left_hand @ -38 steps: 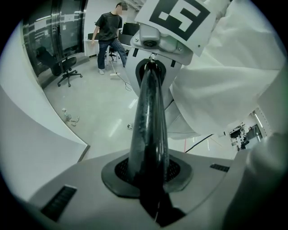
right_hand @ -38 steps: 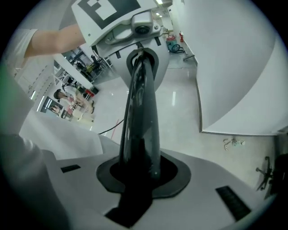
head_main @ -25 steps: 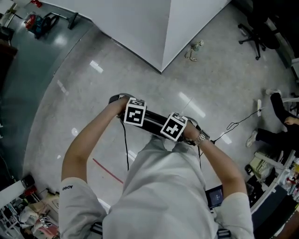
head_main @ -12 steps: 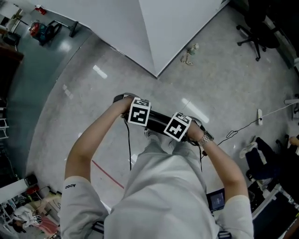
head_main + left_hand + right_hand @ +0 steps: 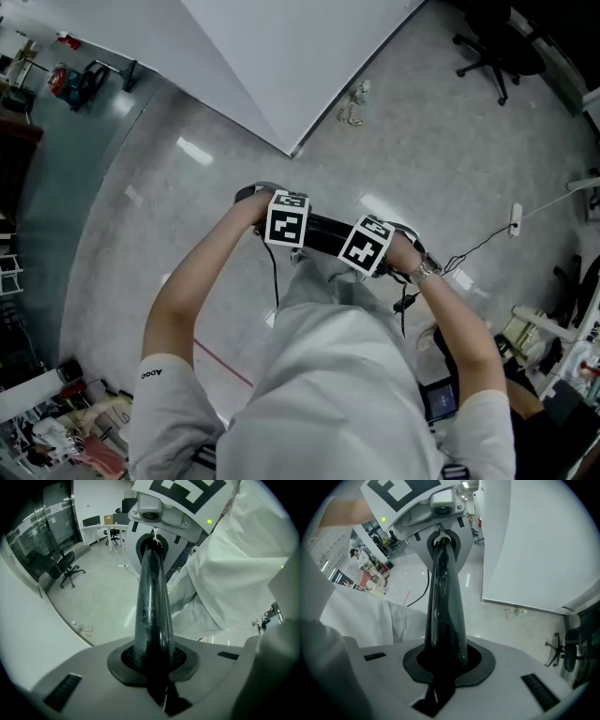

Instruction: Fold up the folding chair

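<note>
Both grippers are clamped on one glossy black tube, which I take to be a frame rail of the folding chair. The left gripper has its dark pads closed round the tube. The right gripper grips the same tube further along, and each gripper shows at the far end of the tube in the other's view.

The tube spans the gap between the two grippers. A short dark end sticks out beyond the left gripper's outer side, and another shows just past the right gripper. The rest of the chair lies below the grippers, hidden by the person's pale shirt. Whether the seat is fully folded flat cannot be told.

The tube's long axis runs from gripper to gripper, close to level, across the front of the person's waist. Both grippers point steeply down at it towards the grey floor.

Judging from this, the chair is being held up by its rail. Doing that well means keeping both grips equally firm and the tube level, so the frame below neither swings nor swings open. The two grippers should also travel together, so the tube does not twist in the pads. The thin cable hanging below the left gripper should stay clear of the frame.
</note>
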`<state>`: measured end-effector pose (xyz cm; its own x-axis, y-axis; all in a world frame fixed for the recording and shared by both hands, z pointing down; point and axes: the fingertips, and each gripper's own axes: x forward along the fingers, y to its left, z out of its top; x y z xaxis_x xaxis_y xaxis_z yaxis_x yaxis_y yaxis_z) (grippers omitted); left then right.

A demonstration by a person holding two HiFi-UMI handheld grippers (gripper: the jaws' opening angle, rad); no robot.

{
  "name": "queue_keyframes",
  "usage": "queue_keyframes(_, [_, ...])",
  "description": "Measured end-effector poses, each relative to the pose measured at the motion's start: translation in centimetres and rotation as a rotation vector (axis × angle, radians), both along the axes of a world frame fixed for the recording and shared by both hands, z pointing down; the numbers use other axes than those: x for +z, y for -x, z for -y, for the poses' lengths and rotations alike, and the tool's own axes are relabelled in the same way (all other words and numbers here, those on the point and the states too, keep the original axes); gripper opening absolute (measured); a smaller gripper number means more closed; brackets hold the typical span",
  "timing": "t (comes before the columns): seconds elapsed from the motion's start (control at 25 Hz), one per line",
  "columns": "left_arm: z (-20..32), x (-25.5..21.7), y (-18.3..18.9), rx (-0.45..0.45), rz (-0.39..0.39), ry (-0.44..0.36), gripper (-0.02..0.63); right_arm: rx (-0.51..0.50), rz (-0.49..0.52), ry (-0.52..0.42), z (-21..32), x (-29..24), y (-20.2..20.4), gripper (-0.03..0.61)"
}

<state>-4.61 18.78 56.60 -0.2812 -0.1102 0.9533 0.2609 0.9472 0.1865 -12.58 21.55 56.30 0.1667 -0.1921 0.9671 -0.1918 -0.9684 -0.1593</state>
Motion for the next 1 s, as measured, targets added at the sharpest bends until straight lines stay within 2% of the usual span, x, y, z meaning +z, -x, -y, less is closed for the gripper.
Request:
queue_keyframes(0.28, [-4.4,0.2,4.4,-0.002,0.014,-0.017,0.058,-0.036,0.022,-0.015,-4.8,0.1,4.3,0.046])
queue_keyframes(0.56, [-9.7,1.6,5.2,-0.074,0.045,-0.032,0.057,-0.052,0.028,-0.066,-9.9,1.6,5.0,0.048])
queue_keyframes(0.8, [-13.1,2.3,3.7,-0.064,0.042,-0.048,0.057,-0.116,0.063,-0.096,-13.2,2.3,3.9,0.046])
queue_keyframes(1.0, [-15.0,2.5,0.4,-0.082,0.03,-0.046,0.055,-0.181,0.08,-0.074,-16.1,2.2,0.0,0.046])
